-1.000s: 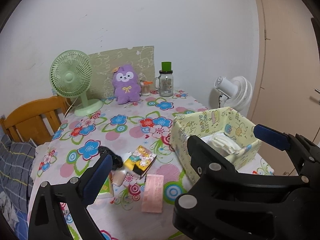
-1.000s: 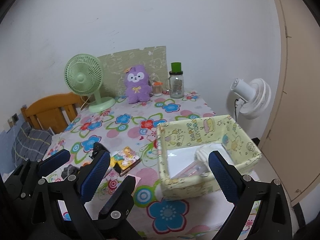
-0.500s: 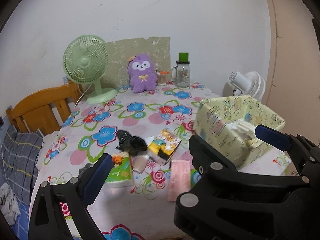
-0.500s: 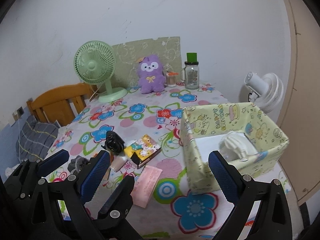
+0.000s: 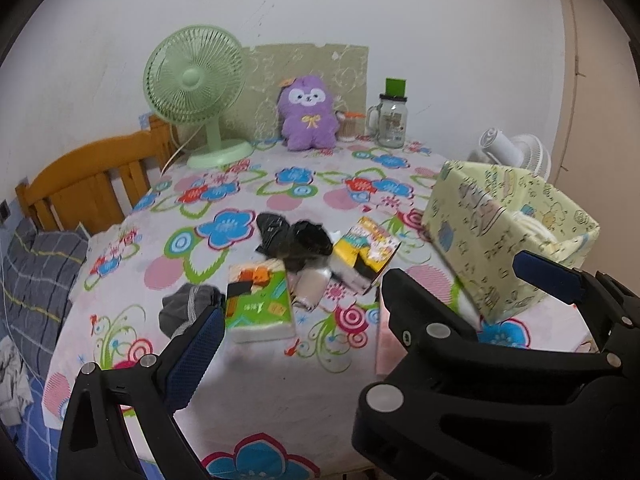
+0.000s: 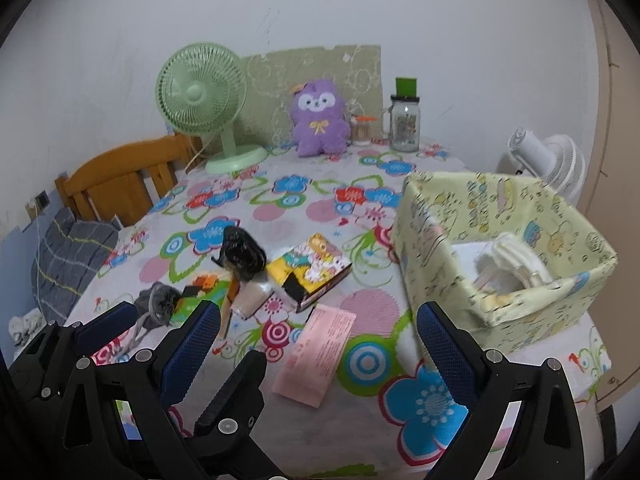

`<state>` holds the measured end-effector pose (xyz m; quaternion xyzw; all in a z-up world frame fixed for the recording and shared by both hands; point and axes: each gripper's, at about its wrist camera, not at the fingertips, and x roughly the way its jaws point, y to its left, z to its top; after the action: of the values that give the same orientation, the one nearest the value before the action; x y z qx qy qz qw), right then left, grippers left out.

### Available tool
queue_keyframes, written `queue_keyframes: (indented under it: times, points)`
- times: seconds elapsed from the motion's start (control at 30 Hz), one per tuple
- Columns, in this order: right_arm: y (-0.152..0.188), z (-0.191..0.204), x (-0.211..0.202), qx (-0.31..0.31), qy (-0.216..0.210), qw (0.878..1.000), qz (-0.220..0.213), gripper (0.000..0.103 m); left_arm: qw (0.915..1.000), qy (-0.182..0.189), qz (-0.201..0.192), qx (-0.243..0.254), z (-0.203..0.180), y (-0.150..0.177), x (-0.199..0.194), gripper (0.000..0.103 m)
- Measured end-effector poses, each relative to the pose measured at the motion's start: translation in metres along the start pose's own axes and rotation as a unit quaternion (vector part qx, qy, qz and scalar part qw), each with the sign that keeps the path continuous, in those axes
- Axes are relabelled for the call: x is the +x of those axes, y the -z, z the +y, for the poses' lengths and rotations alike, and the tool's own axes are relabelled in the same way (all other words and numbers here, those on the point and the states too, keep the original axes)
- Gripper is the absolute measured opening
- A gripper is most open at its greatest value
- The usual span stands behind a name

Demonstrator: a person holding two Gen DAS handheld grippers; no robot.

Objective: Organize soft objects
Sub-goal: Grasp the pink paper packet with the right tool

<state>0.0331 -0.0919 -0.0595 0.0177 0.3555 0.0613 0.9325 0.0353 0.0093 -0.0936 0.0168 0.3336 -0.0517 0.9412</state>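
Note:
On the flowered tablecloth lie a grey sock (image 5: 188,308) (image 6: 156,300), a crumpled black bag (image 5: 292,236) (image 6: 242,254), a green tissue pack (image 5: 258,302), a yellow carton (image 6: 308,268) and a pink packet (image 6: 316,354). A purple plush toy (image 5: 307,114) (image 6: 318,120) sits against the far wall. The pale yellow fabric box (image 6: 440,240) (image 5: 508,240) at the right holds a white soft bundle (image 6: 512,264). My left gripper (image 5: 320,320) hovers open above the near edge, its left finger beside the sock. My right gripper (image 6: 316,348) is open over the pink packet, holding nothing.
A green desk fan (image 5: 196,92) and a glass jar (image 5: 394,124) with a green lid stand at the back. A white fan (image 6: 548,160) is behind the box. A wooden headboard (image 5: 80,180) and plaid bedding (image 5: 36,264) lie left of the table.
Both cameras have pulled back and swung left. The pile of small items and the grey sock have come fully into view. Both grippers have stayed open.

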Motion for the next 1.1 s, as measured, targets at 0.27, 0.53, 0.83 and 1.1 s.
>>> queue_keyframes:
  times: [0.27, 0.53, 0.83, 1.1]
  points:
    - [0.009, 0.007, 0.028, 0.0, -0.004, 0.999, 0.042, 0.092, 0.9994, -0.002, 0.027, -0.021, 0.016, 0.012, 0.022, 0.1]
    - [0.014, 0.01, 0.056, -0.007, 0.005, 0.996, 0.086, 0.085, 0.9982, 0.003, 0.054, -0.024, 0.019, 0.018, 0.043, 0.099]
    - [0.018, 0.005, 0.082, -0.002, -0.003, 0.992, 0.129, 0.074, 0.9955, 0.006, 0.09, -0.028, 0.02, 0.022, 0.065, 0.097]
    - [0.018, 0.008, 0.085, -0.023, 0.02, 0.992, 0.125, 0.043, 0.9957, 0.001, 0.091, -0.016, 0.017, 0.022, 0.066, 0.097]
